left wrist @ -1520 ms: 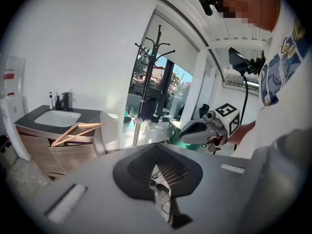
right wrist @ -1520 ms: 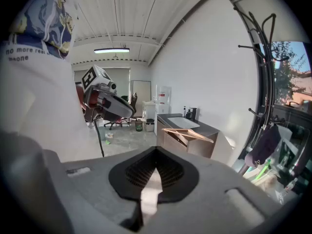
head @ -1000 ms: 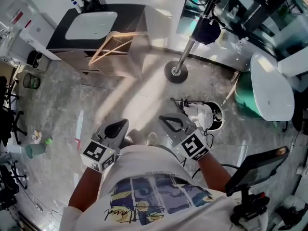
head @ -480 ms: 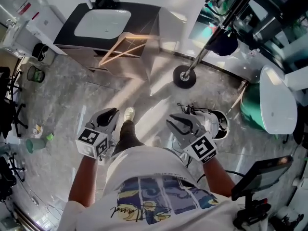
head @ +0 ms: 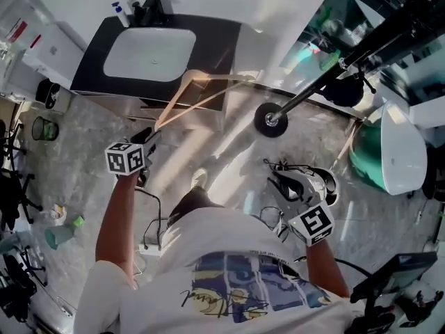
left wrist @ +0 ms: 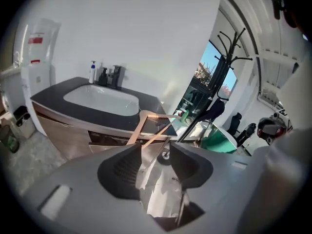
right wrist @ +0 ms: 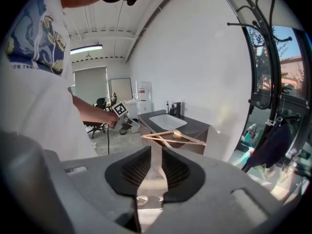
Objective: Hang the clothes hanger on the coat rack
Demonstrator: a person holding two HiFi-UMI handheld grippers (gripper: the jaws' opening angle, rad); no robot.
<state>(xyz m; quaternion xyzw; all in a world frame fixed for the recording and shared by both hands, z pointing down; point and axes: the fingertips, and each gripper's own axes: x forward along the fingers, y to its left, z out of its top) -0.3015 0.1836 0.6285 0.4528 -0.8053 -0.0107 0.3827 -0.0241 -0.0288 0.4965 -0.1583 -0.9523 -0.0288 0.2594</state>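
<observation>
No text could be read. The script (head: 208,299) on the shirt (head: 229,239) and the red label (left wrist: 35,39) on the white wall unit (left wrist: 41,82) were too blurred to make out. The left marker cube (head: 125,158) and right marker cube (head: 311,223) carried square patterns only.

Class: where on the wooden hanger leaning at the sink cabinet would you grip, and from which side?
Probably take the hanger by its near arm, which slopes off the cabinet toward the floor. Come from the floor side, where the left gripper points, jaws opening and empty.
</observation>
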